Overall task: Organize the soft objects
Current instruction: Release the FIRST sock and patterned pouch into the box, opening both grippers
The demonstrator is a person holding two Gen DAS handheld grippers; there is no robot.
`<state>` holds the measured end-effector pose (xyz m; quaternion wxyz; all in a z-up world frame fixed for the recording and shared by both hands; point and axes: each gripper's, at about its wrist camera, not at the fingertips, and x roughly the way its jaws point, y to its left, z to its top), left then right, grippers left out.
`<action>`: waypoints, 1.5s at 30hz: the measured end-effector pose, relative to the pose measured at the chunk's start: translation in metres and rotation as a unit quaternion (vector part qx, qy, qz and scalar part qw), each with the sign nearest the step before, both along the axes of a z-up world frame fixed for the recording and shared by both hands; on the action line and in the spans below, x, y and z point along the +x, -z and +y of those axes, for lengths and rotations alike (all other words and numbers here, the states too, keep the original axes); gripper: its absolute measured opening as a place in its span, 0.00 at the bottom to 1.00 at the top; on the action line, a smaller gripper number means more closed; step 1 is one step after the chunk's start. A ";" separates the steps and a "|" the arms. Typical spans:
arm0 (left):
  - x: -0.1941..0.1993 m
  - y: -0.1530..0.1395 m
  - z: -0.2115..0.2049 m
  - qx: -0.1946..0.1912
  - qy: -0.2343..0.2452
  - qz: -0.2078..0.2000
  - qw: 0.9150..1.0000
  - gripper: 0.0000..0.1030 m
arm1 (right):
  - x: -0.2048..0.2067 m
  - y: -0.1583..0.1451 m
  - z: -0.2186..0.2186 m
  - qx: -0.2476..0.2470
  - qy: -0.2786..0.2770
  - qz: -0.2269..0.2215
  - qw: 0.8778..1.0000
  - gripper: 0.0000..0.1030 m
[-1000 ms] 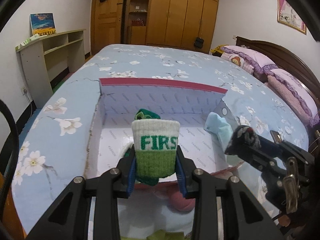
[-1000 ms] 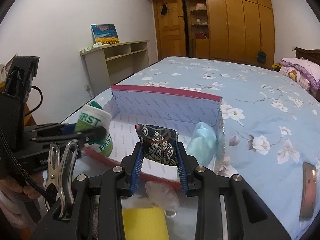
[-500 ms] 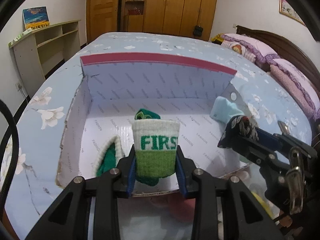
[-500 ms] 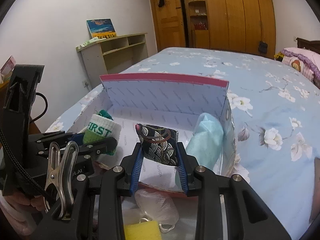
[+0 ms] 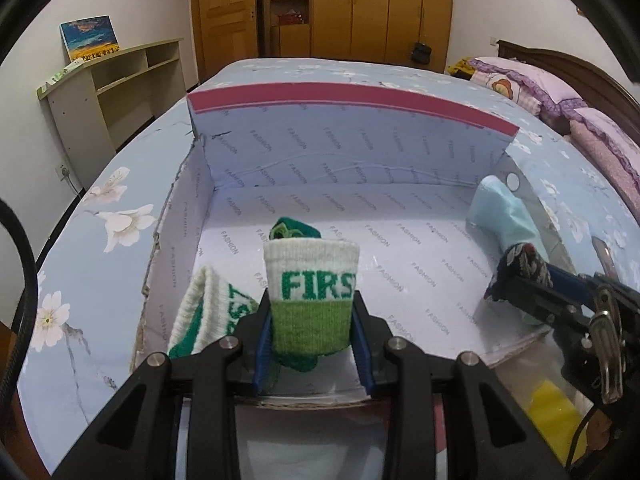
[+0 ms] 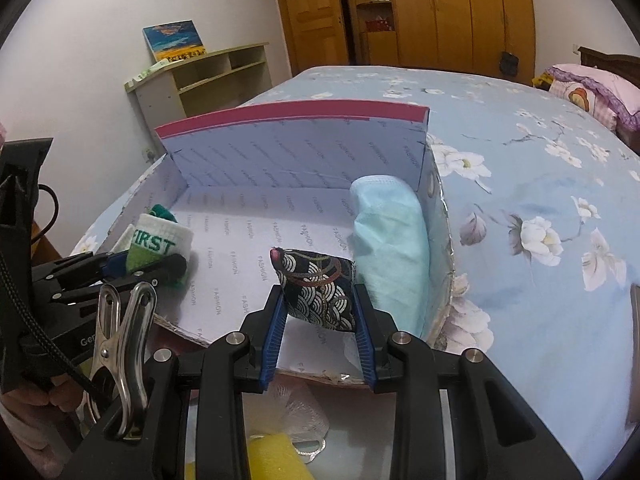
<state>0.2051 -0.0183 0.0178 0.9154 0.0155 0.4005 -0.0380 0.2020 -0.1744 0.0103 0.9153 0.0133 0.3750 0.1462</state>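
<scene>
green/white sock (image 5: 311, 300) clamped in l gripper (image 5: 312, 344), over box (image 5: 360, 152) floor nr left wall, beside matching sock (image 5: 208, 312). r gripper (image 6: 318, 312) grips patterned pouch (image 6: 318, 292) just left of blue mask (image 6: 390, 248).

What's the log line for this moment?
left gripper: holds green sock | right gripper: holds patterned pouch | both over box

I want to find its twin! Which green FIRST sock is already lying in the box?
The loose sock lying by the box's left wall; the other sock is pinched upright in the left claw.
</scene>
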 end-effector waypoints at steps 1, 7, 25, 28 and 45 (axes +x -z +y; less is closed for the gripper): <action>0.000 0.000 0.000 0.000 0.000 0.000 1.000 0.34 | 0.000 0.000 0.000 0.000 0.000 0.000 1.000 0.32; 0.000 0.000 0.000 -0.002 0.000 0.001 1.000 0.35 | 0.000 0.002 -0.003 0.006 0.000 0.005 1.000 0.32; -0.014 -0.008 0.002 -0.013 -0.001 0.000 1.000 0.51 | -0.008 -0.009 -0.005 0.037 0.001 -0.018 0.999 0.42; -0.020 -0.015 0.003 -0.015 -0.001 -0.006 1.000 0.51 | -0.012 -0.016 -0.006 0.043 0.003 -0.028 0.999 0.44; -0.063 -0.040 -0.005 -0.043 0.025 -0.011 0.999 0.51 | -0.052 -0.036 -0.016 0.043 0.019 -0.032 0.998 0.44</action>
